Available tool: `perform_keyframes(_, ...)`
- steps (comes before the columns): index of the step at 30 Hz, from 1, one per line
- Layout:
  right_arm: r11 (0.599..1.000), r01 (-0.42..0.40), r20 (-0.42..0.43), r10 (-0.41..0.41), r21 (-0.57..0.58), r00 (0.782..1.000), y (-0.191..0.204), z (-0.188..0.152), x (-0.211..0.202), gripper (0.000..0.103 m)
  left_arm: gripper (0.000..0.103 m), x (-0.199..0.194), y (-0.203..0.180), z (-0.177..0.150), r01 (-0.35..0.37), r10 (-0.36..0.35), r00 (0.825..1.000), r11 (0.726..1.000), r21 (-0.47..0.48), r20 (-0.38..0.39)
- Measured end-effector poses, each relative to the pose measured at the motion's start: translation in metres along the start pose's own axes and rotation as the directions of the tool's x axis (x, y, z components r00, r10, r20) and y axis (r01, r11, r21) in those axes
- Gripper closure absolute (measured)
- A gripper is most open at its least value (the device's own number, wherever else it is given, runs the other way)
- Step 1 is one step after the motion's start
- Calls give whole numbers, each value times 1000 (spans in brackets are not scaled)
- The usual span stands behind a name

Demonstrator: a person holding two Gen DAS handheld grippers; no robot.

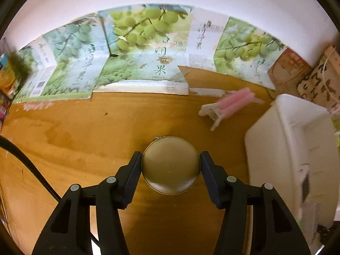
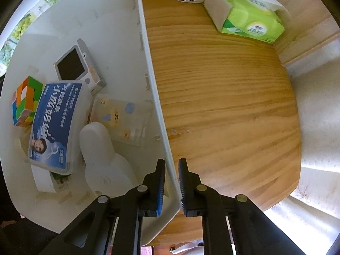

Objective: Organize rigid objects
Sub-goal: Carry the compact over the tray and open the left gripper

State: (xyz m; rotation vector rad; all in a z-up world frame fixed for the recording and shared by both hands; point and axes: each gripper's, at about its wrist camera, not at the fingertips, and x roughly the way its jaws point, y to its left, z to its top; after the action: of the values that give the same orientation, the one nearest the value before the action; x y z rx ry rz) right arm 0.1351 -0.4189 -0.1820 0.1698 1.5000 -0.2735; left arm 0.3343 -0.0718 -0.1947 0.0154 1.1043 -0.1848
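A round gold tin (image 1: 171, 165) with a small ring at its far edge is held just over the wooden table, with my left gripper (image 1: 171, 155) shut on its two sides. A white plastic bin (image 1: 276, 140) stands to its right. In the right wrist view my right gripper (image 2: 172, 163) points straight down and straddles the bin's wall (image 2: 148, 68), its pads closed on that thin wall. Inside the bin lie a colour cube (image 2: 24, 99), a blue-labelled box (image 2: 55, 125), a small grey screen device (image 2: 74, 65), a clear bear-print pouch (image 2: 121, 119) and a white bottle (image 2: 99, 148).
A pink and white object (image 1: 229, 104) lies on the table beyond the tin. Flattened fruit cartons (image 1: 138, 48) line the back wall, with brown boxes (image 1: 291, 68) at the right. A black cable (image 1: 31, 170) crosses the left. A green tissue pack (image 2: 250, 17) sits on the table past the bin.
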Motion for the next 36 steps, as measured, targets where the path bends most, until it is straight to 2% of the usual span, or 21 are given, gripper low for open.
perform_keyframes(6, 999, -8, -5, 8, -53, 1000, 4, -2, 8, 92, 44, -46, -10, -11, -2, 5, 996, 999, -34, 85)
perform_keyframes(9, 998, -12, 7, 12, -55, 1000, 6, -3, 10, 92, 44, -64, -23, -18, 19, -13, 992, 999, -41, 124)
perform_keyframes(17, 983, -20, 14, 23, -184, 1000, 17, -12, 14, 92, 44, -110, -71, -44, 76, -82, 976, 996, 36, 202)
perform_keyframes(26, 927, -42, 20, 53, -372, 998, 31, -15, 18, 96, 44, -128, -117, -74, 117, -130, 971, 990, 75, 202)
perform_keyframes(36, 870, -35, 25, 55, -491, 998, 56, -14, 21, 96, 44, -127, -156, -105, 210, -221, 971, 971, 117, 91)
